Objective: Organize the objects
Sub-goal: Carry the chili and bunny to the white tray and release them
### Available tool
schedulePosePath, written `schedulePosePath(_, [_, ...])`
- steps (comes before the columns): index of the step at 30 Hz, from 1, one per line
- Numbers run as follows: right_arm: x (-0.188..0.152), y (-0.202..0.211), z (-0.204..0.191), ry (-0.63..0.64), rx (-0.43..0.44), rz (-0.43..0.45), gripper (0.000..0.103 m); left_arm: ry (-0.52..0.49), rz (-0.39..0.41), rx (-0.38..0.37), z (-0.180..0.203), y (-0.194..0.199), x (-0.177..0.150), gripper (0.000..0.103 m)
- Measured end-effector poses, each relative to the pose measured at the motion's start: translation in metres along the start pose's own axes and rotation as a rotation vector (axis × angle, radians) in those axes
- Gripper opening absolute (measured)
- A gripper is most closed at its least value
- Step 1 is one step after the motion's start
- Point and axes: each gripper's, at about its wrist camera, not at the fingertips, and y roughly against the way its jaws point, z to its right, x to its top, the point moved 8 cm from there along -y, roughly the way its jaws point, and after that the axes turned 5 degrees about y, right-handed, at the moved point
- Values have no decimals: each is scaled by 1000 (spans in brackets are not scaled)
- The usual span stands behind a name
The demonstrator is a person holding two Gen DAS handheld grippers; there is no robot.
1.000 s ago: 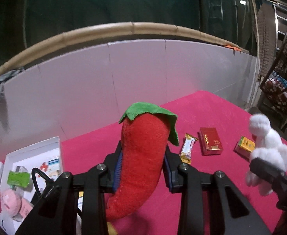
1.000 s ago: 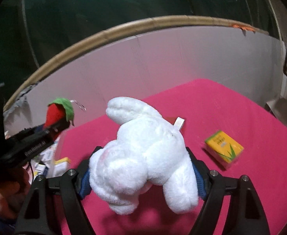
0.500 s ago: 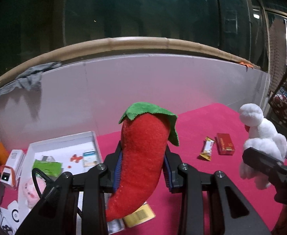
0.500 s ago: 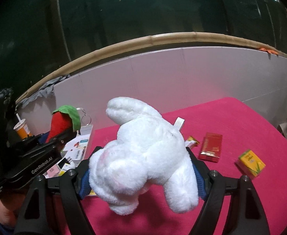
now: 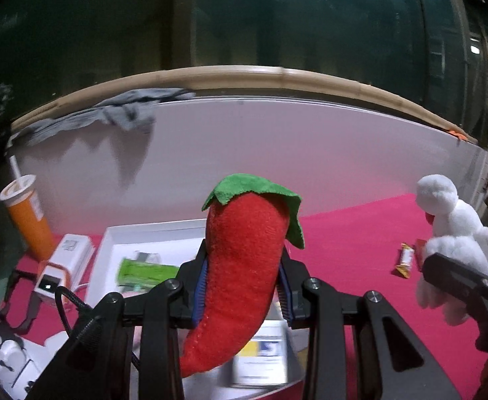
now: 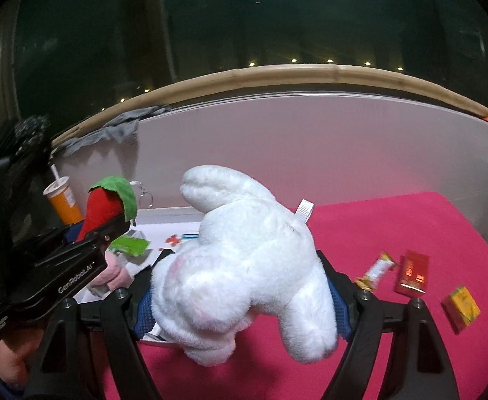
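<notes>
Left wrist view: the left gripper (image 5: 244,286) has its jaws clenched on a red plush chili pepper (image 5: 240,266), which stands upright between the two blue-padded fingers (image 5: 200,288). The green felt cap points to 12 o'clock and the curved tip hangs toward 7 o'clock below the jaws. Beneath and behind the pepper lies an open white box (image 5: 150,233) on the pink tablecloth (image 5: 350,250); it holds a green packet (image 5: 145,271) and cards whose print is too blurred to read. At 9 o'clock stands an orange cup (image 5: 27,213) with a straw, a white device (image 5: 62,263) just beside it.

Right wrist view: the right gripper (image 6: 240,300) grasps a white plush toy (image 6: 244,273), its body squeezed between the blue pads, one rounded limb reaching toward 12 o'clock and a white fabric tag (image 6: 304,210) at 1 o'clock. At 9 o'clock the body of the left gripper bears the lettering "GenRobot.AI". At 3 o'clock, on the cloth, lie a gold-wrapped snack bar (image 6: 375,271), a red pack (image 6: 412,273) and a yellow carton (image 6: 460,305); their labels are illegible.
</notes>
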Motion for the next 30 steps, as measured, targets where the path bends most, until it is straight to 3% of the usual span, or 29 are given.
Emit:
schedulePosePath(15, [-3,-91,-88,132,78,-122,85,146,-61,128,-122,-32,-7,34])
schedulePosePath(24, [-23,-158,-127,189,90,-208,85,143,-56,97,-124,-53,4,37])
schedulePosePath(25, [-25,-164,-130,193,91,-213,85,141,-49,94,-123,-53,4,42])
schedulePosePath(27, [-29,-174,-139,204,113,-224,89,137,-37,95,-120,-52,4,94])
schedulePosePath(28, [-32,-178,-143,220,124,-235,91,135,-27,130,-123,-50,4,100])
schedulePosePath(30, [-34,-182,-146,226,131,-227,95,146,-4,142,-127,-46,5,103])
